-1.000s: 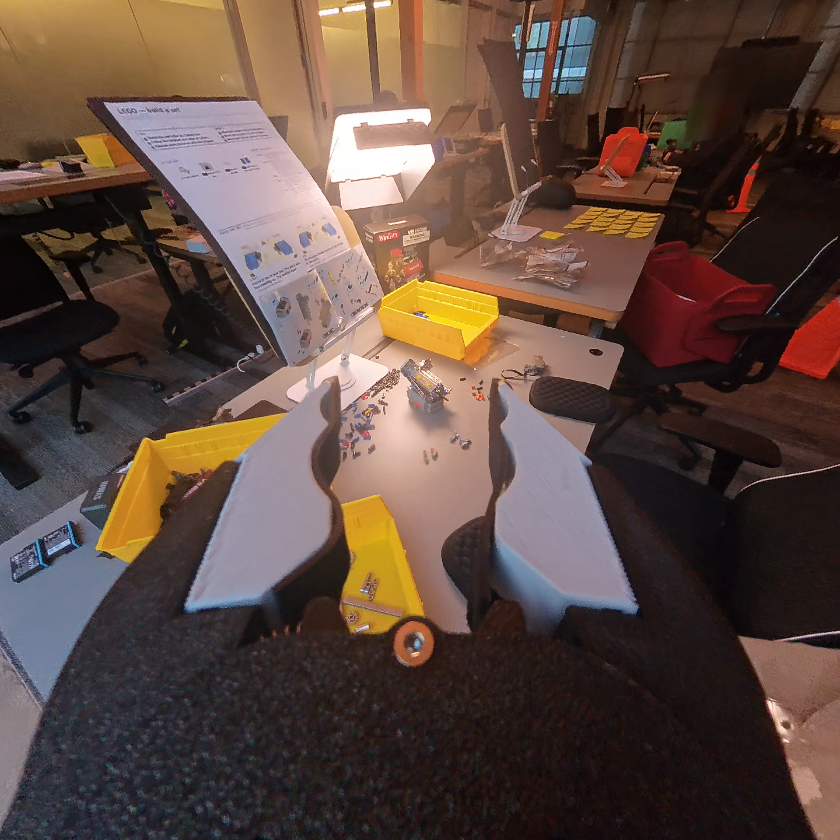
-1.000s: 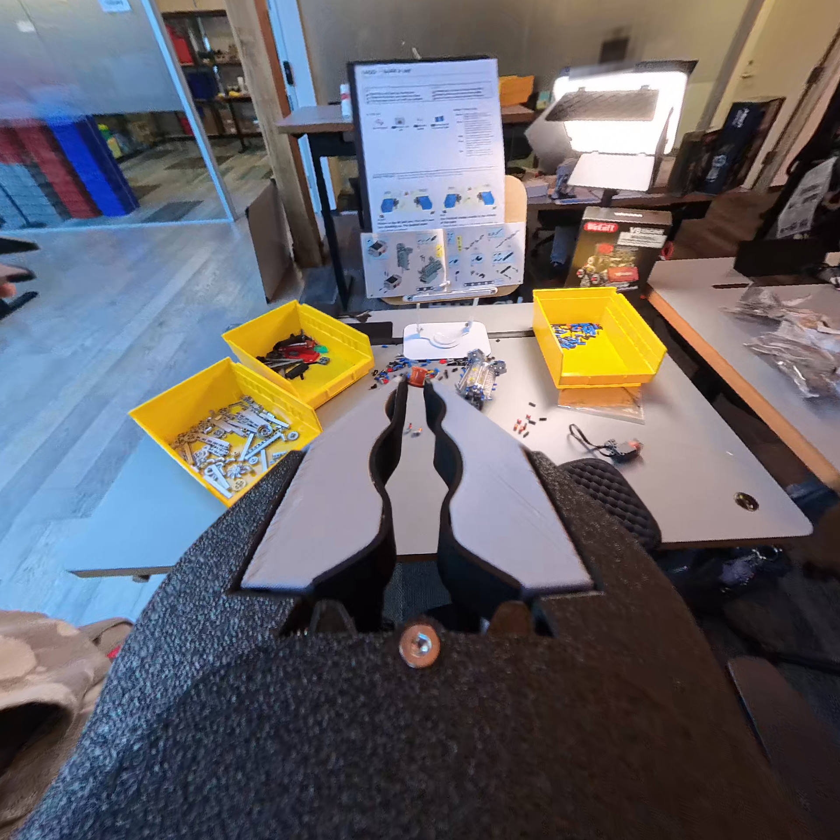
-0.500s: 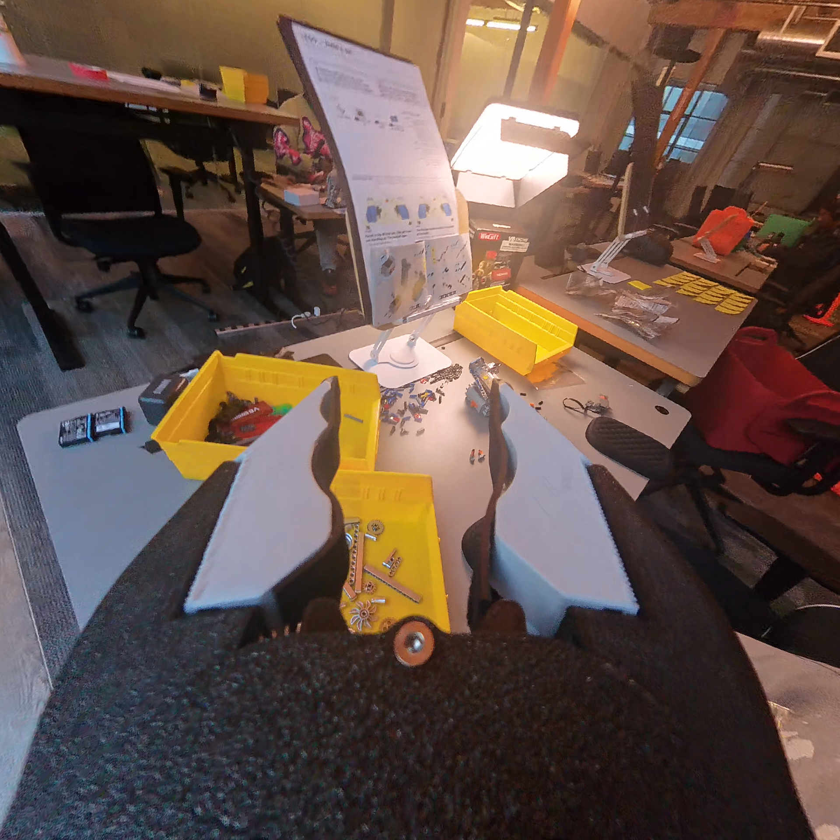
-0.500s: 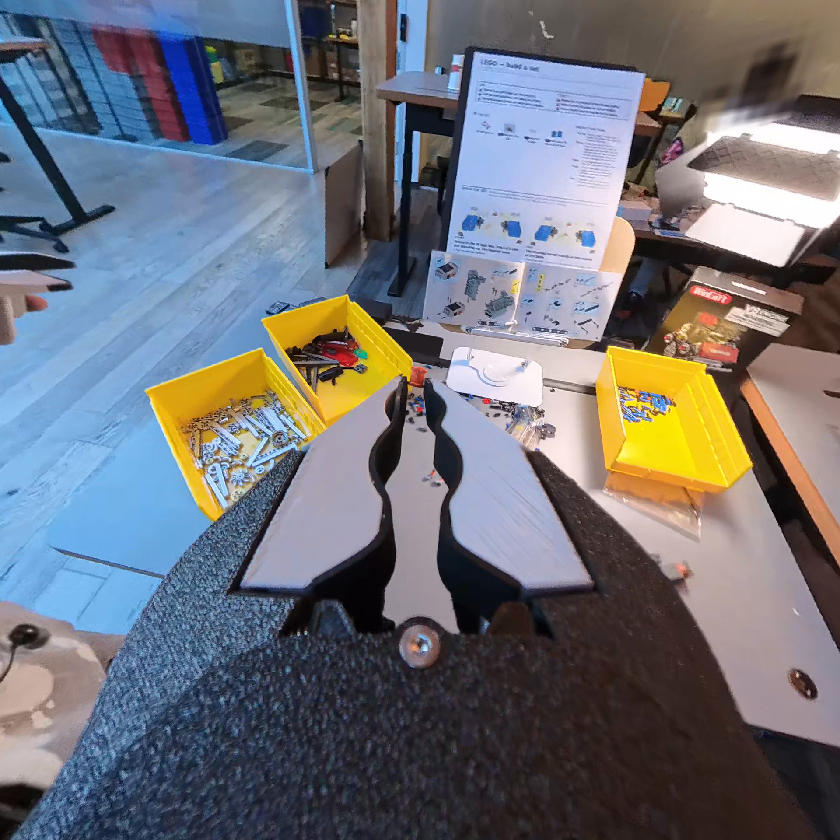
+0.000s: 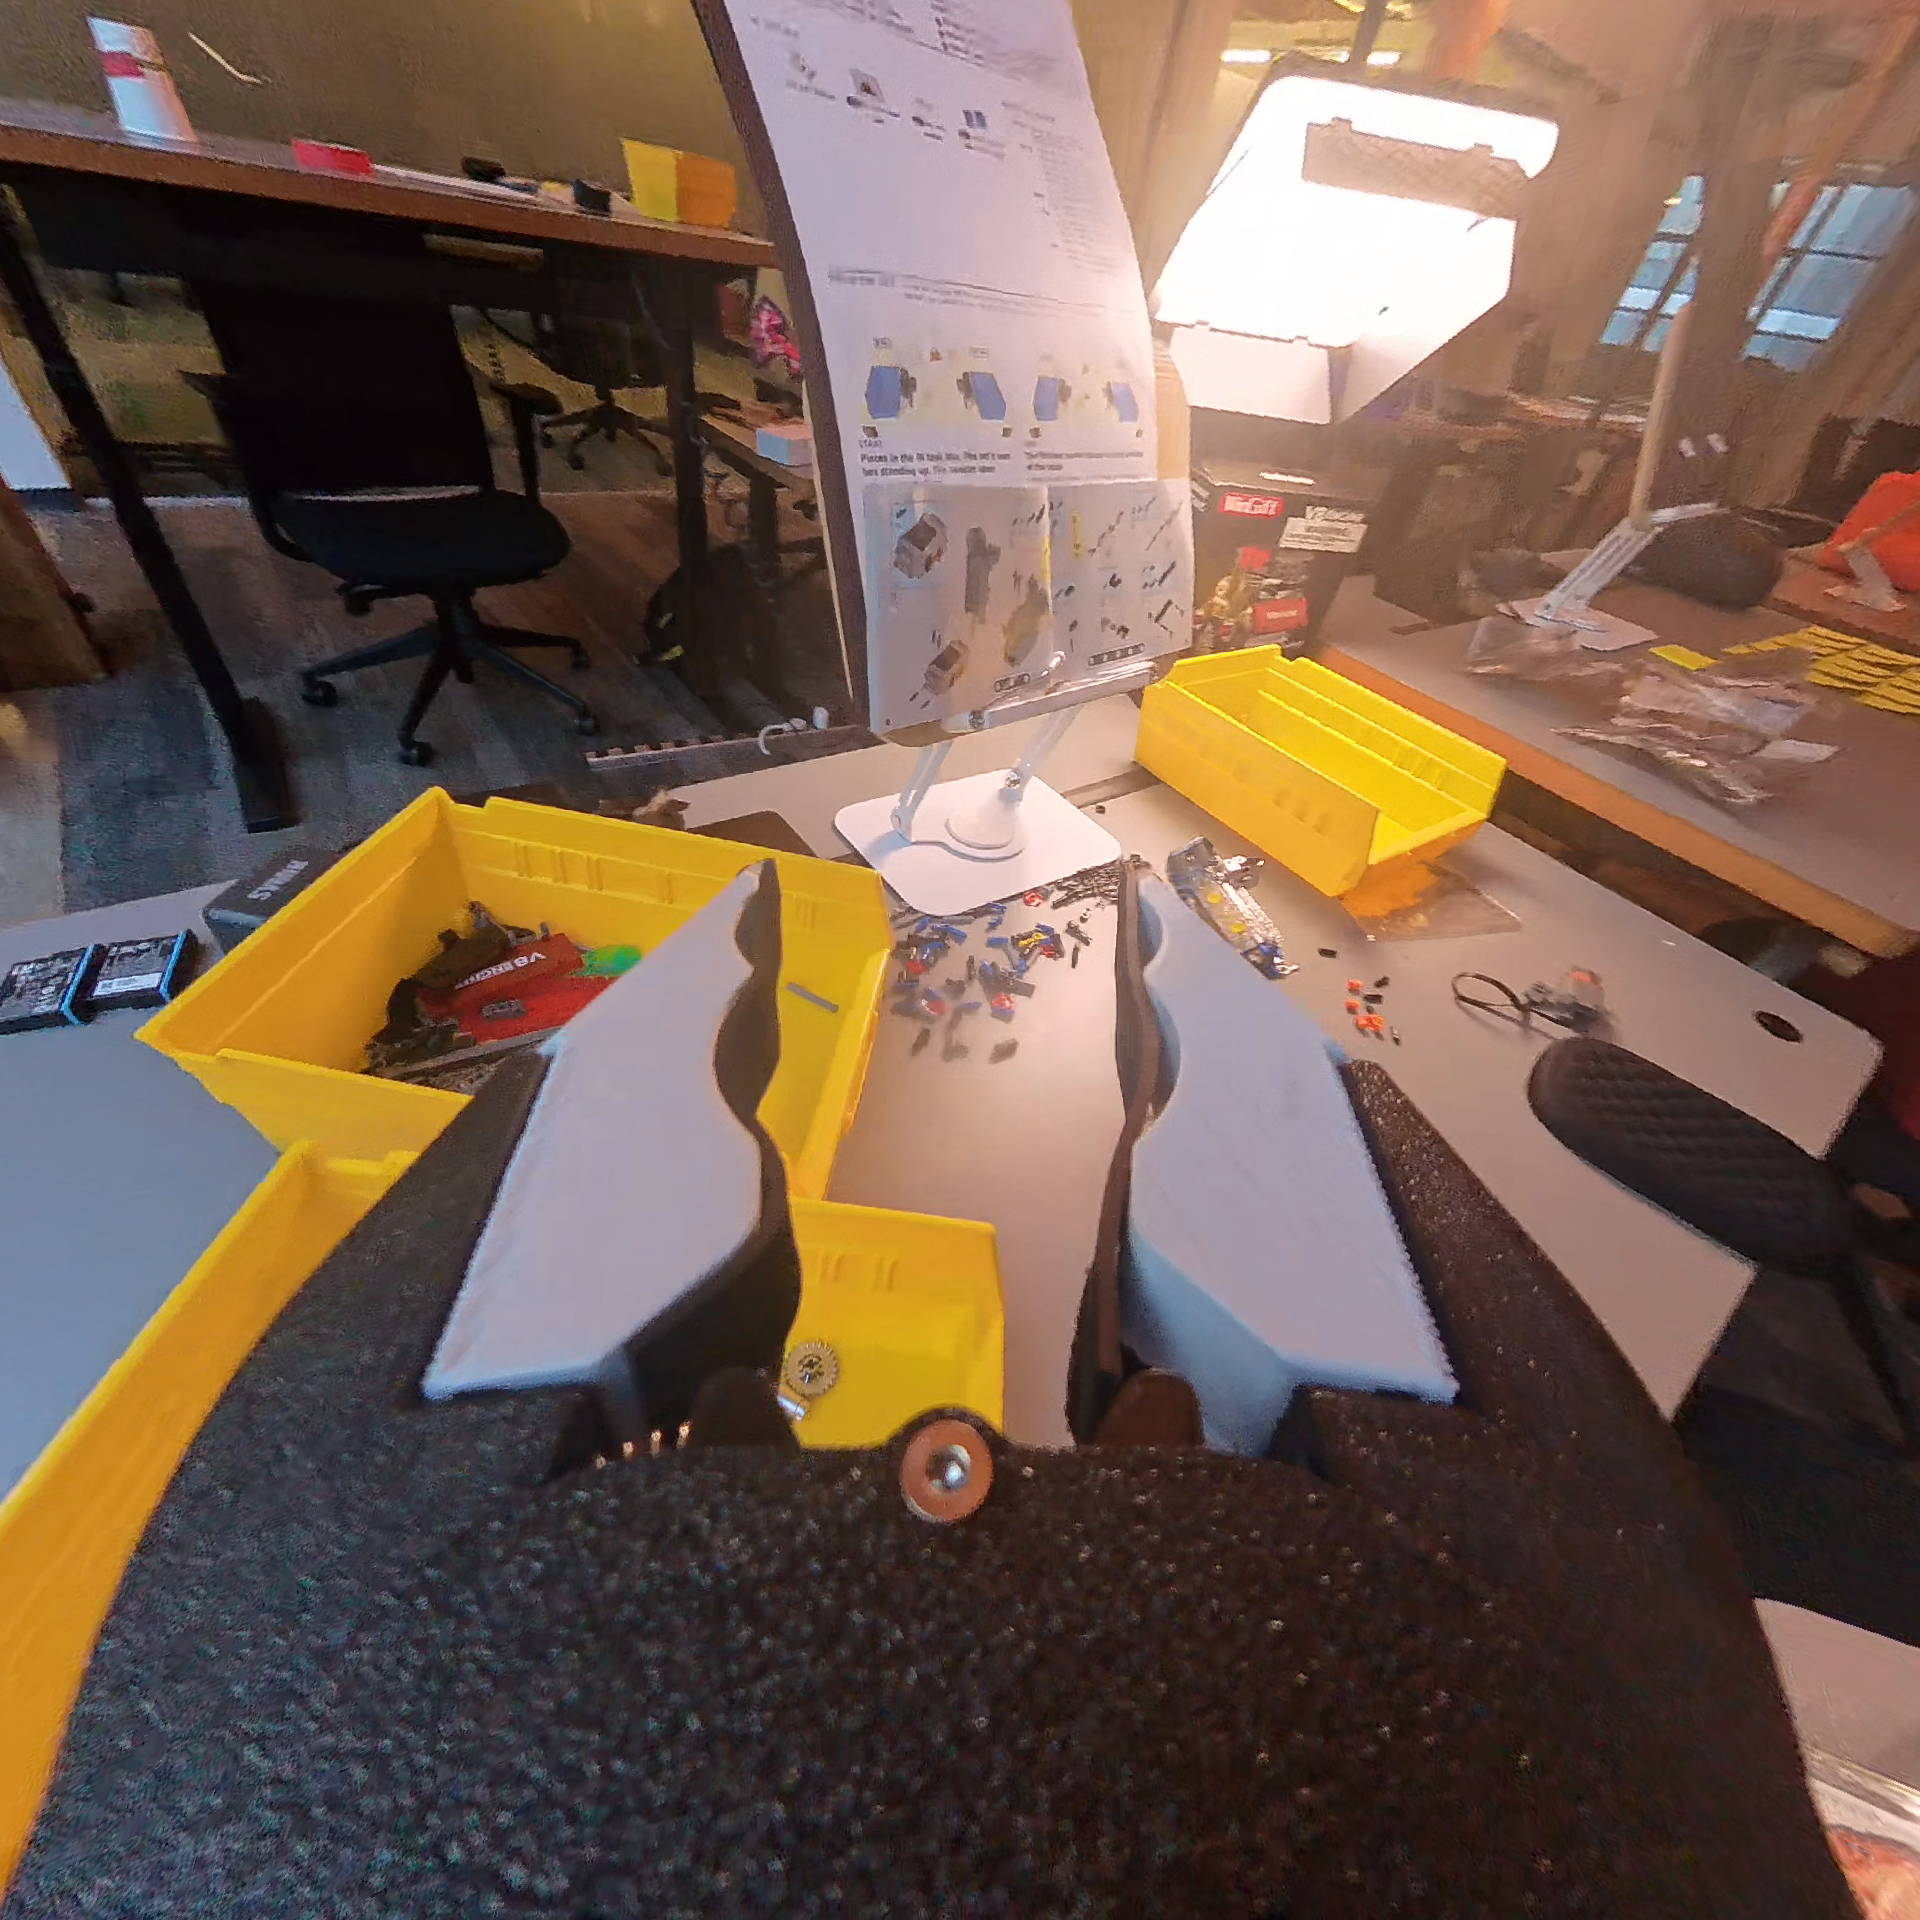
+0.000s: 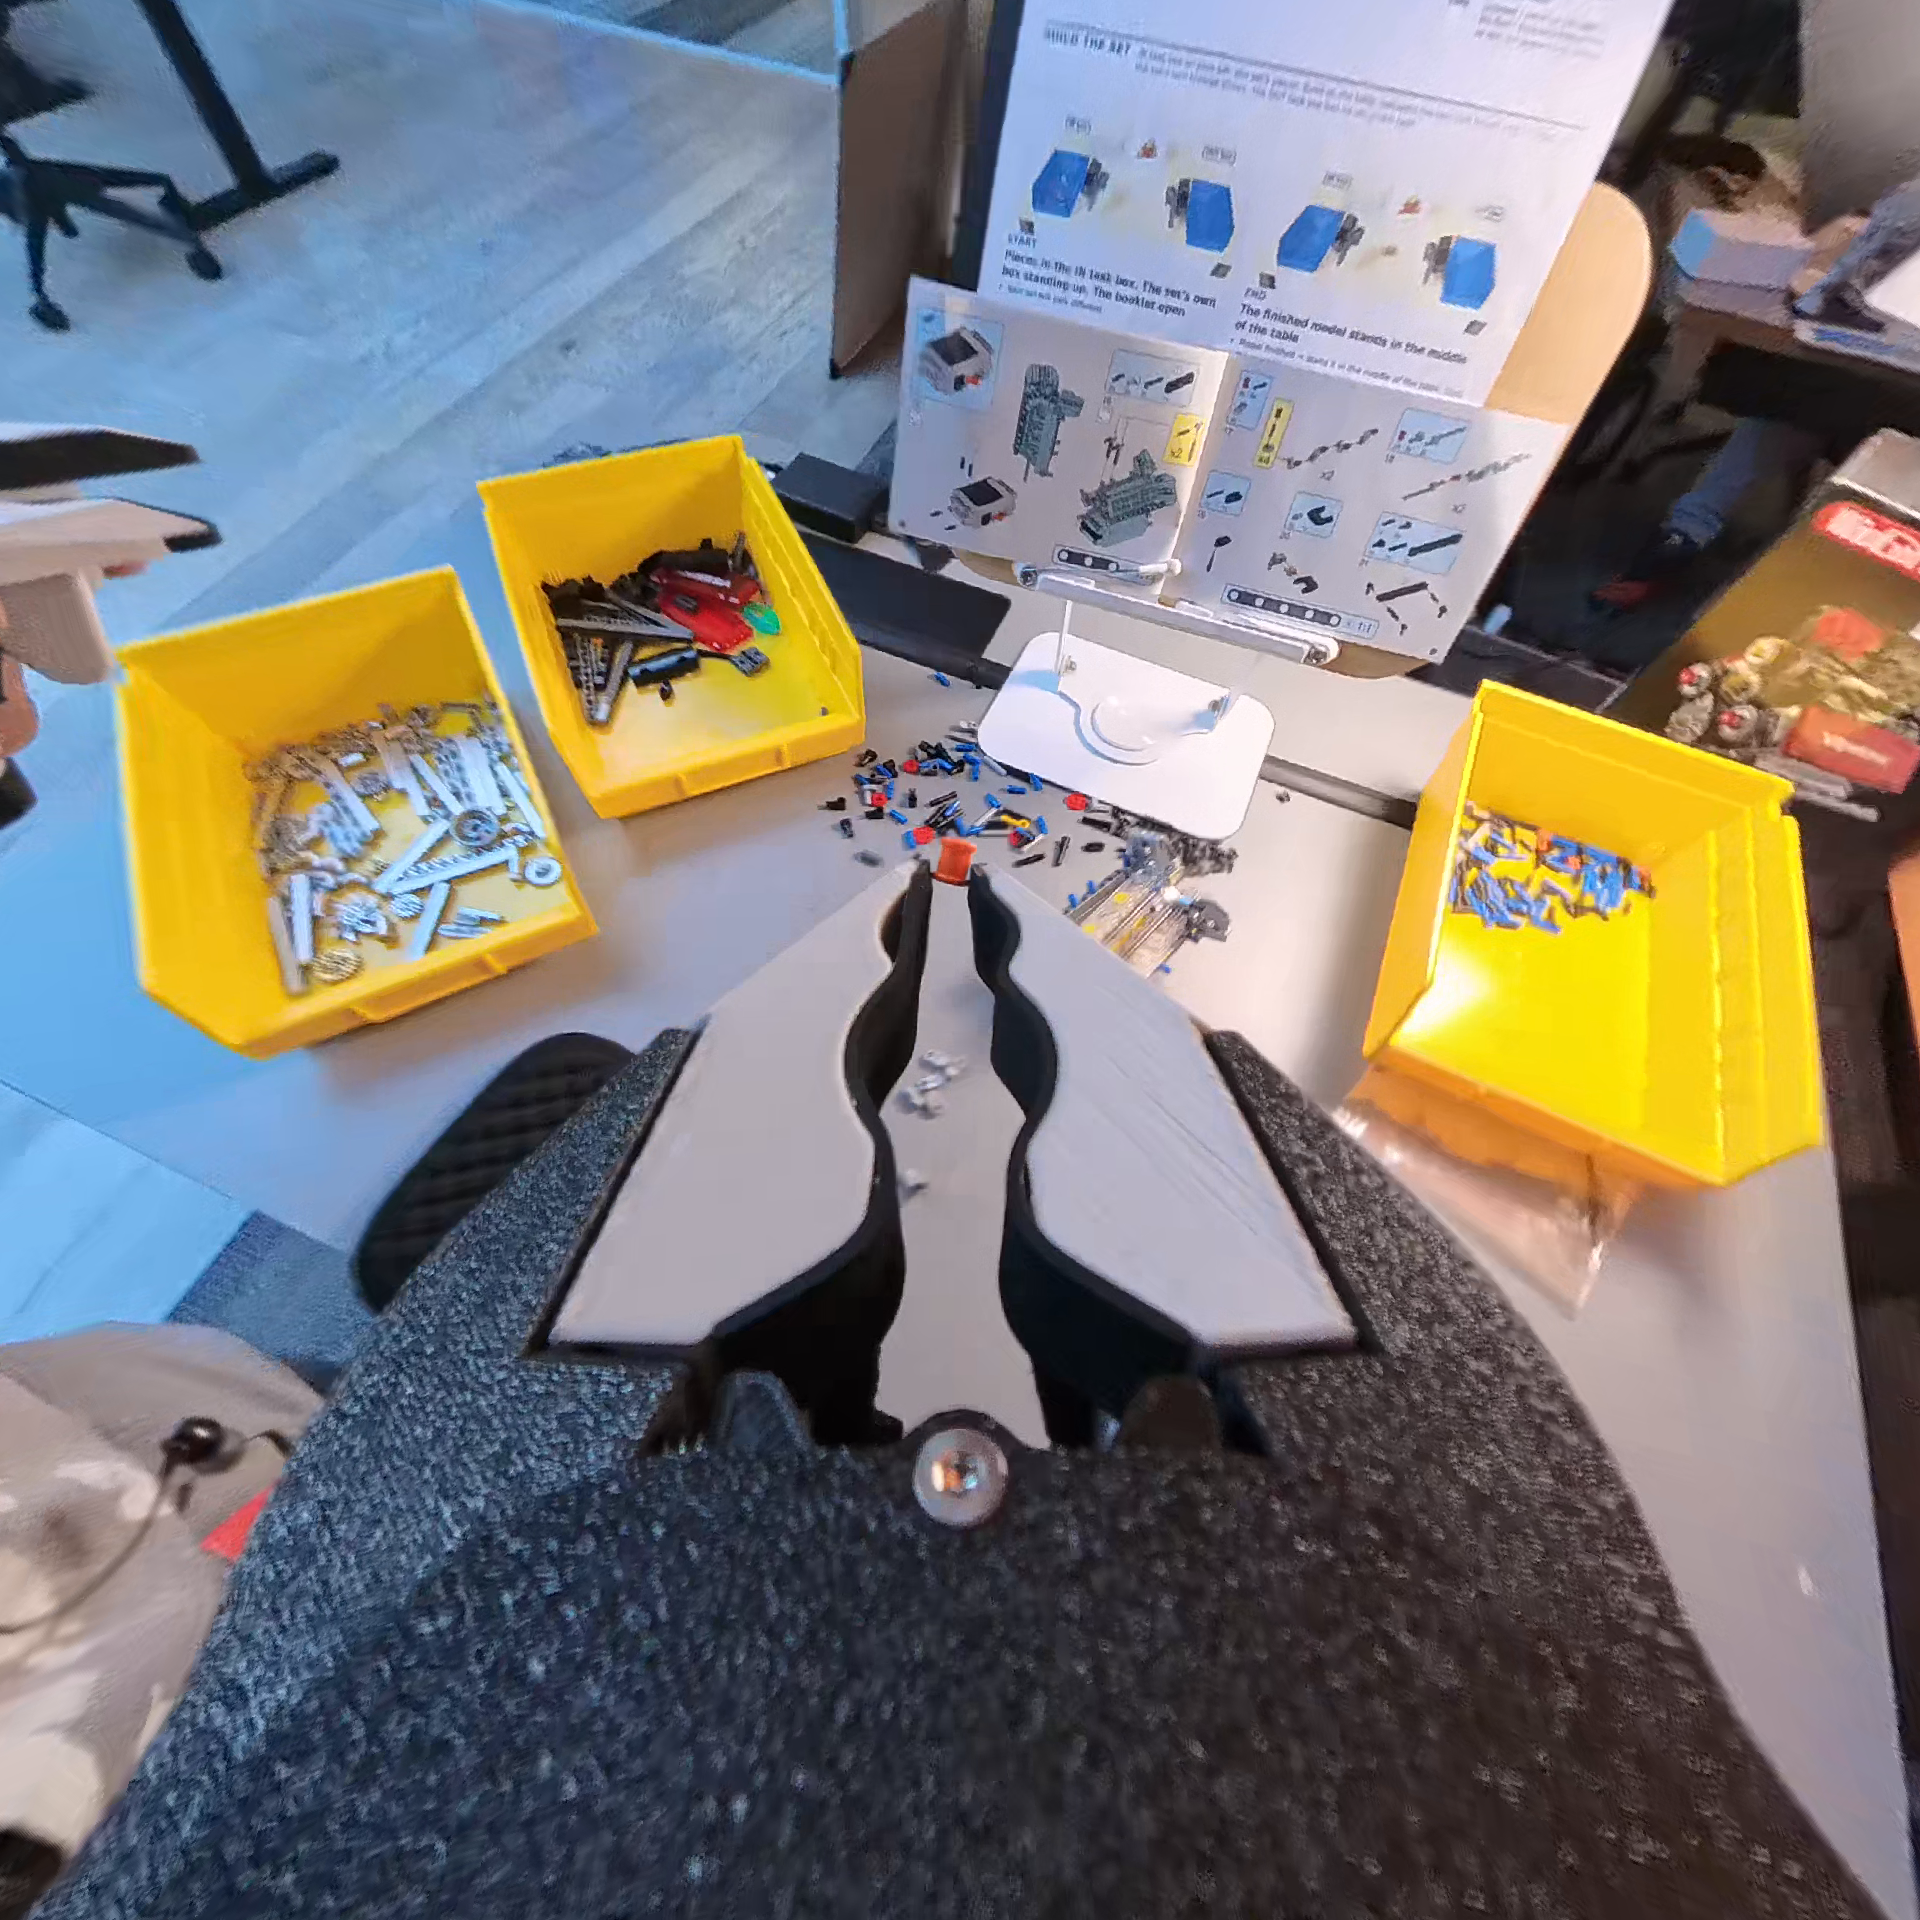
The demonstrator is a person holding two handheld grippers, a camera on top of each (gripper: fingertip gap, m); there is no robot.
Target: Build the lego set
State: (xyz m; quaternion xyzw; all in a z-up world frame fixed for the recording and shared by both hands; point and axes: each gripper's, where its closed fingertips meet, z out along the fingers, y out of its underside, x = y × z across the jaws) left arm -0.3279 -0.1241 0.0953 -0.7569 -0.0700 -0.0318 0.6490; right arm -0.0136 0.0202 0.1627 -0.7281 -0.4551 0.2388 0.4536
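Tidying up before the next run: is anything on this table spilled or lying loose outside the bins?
Yes. Small blue, black and red pieces lie scattered on the table before the white stand, not in any yellow bin. A few grey bits lie loose nearer.

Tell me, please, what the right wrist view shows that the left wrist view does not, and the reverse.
Only the right wrist view shows the right gripper pinching a small red piece, the grey parts filling the nearest yellow bin, and the blue pieces in the far-right bin. Only the left wrist view shows the open, empty left gripper, two small black packs and a black office chair. Both show the grey table, the instruction stand, the loose small pieces and the bin of dark and red parts.
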